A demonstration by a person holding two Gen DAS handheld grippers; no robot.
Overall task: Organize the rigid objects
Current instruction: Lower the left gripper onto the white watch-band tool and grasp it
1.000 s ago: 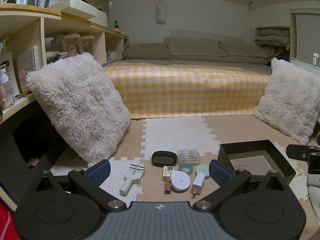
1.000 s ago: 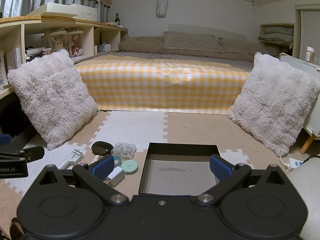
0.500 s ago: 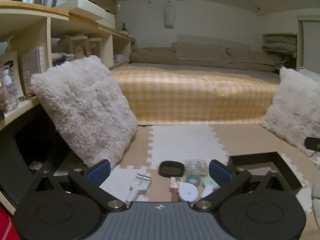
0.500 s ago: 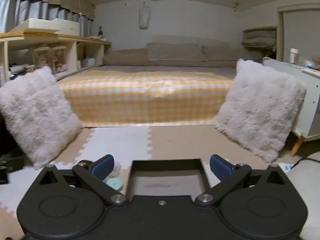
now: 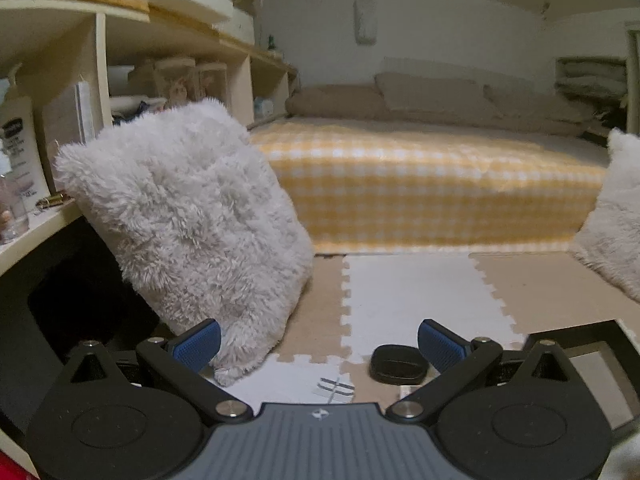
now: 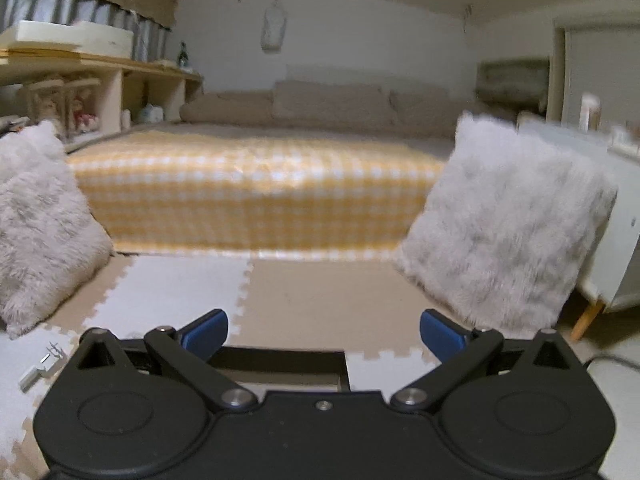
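My left gripper [image 5: 319, 344] is open and empty, low over the foam floor mat. A black oval case [image 5: 398, 363] lies just left of its right finger. The top of a white comb-like tool [image 5: 335, 387] peeks over the gripper body. The other small objects are hidden behind it. The black open box [image 5: 584, 344] sits at the right. My right gripper [image 6: 323, 332] is open and empty, above the near side of the black box [image 6: 280, 360]. The white tool also shows in the right wrist view [image 6: 42, 366] at the far left.
A fluffy white pillow [image 5: 188, 216] leans against the shelf unit [image 5: 60, 80] at the left. A second fluffy pillow [image 6: 504, 224] leans by a white cabinet [image 6: 616, 216] at the right. A bed with a yellow checked cover [image 5: 432, 184] fills the back.
Both grippers have dropped lower and tilted up, so most small objects and much of the box have slid out of sight behind the gripper bodies. Both stay open.
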